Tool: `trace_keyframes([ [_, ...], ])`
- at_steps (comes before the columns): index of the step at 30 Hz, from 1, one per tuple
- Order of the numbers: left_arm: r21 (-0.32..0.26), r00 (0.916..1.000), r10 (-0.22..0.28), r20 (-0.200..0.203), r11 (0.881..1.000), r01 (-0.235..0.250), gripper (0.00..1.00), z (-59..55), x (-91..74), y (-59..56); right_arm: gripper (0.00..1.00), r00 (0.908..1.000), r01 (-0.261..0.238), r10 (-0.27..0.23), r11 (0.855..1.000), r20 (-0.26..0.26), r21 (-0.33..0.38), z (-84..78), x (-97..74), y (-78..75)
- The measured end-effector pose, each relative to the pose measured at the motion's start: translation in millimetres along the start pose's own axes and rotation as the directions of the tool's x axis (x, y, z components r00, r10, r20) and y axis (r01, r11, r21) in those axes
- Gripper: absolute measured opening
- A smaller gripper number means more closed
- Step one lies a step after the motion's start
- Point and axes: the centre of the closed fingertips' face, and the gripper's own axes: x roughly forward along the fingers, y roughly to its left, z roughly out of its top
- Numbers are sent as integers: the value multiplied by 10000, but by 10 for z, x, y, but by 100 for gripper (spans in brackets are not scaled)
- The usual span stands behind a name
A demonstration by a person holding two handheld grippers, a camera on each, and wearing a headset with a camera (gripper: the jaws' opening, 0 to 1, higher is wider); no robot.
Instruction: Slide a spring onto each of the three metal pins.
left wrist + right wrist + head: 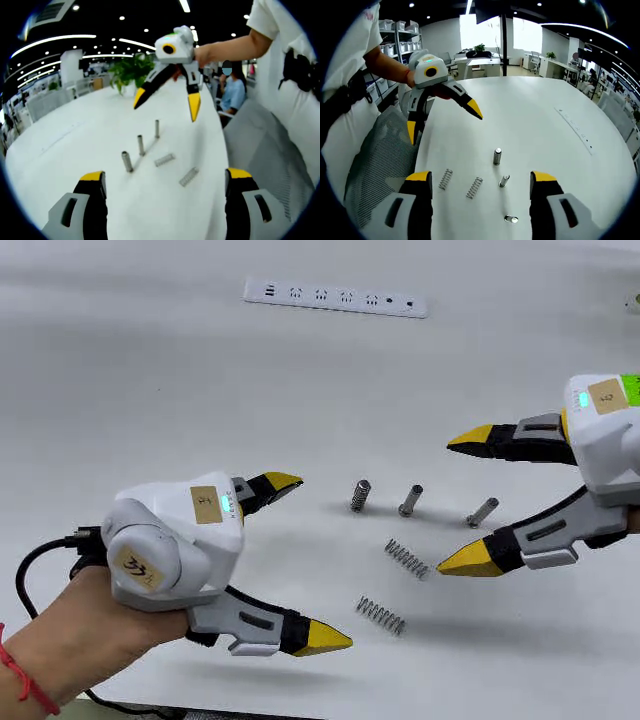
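White bench (150, 390), right tongs (445, 507) agape (edge-cropped)

On the table (150, 390), three pins stand in a row running 9 to 3 o'clock. The first pin (363, 484) has a mounted spring (359, 501) on it, then come the middle pin (410, 500) and the third pin (482, 511). From the middle pin, the near spring (407, 559) lies at 6 o'clock and the far spring (381, 616) at 7, further forward. The power strip (335, 297) lies well behind at 11 o'clock. The left gripper (320, 560) is at 8 o'clock and the right gripper (447, 504) at 3.
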Motion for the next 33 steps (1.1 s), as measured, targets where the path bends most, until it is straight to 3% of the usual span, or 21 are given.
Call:
trace_keyframes([
  [7, 183, 9994, -127, -330, 9997, 133, 100, -6, 25, -38, 87, 9962, 246, -288, 9984, 826, 515, -118, -179, 61],
  [17, 498, 9957, -356, -851, 9980, 399, 98, -29, 85, -87, 93, 9865, 817, -968, 9899, 1320, 1160, -419, -456, 42],
  [22, 921, 9897, -562, -1316, 9934, 687, 96, -67, 148, -130, 94, 9796, 1094, -1315, 9832, 1518, 1460, -537, -564, 42],
  [26, 1318, 9790, -746, -1896, 9862, 1007, 90, -145, 225, -155, 94, 9751, 1259, -1531, 9777, 1602, 1681, -635, -623, 62],
  [28, 1479, 9676, -919, -2350, 9806, 1290, 87, -203, 265, -189, 95, 9721, 1330, -1648, 9734, 1668, 1863, -677, -652, 65],
  [30, 1776, 9625, -978, -2532, 9733, 1456, 84, -221, 308, -203, 95, 9696, 1409, -1748, 9709, 1712, 1934, -715, -678, 61],
  [33, 2068, 9449, -1215, -3039, 9598, 1900, 73, -274, 370, -246, 96, 9660, 1502, -1877, 9672, 1778, 2050, -785, -713, 55],
])
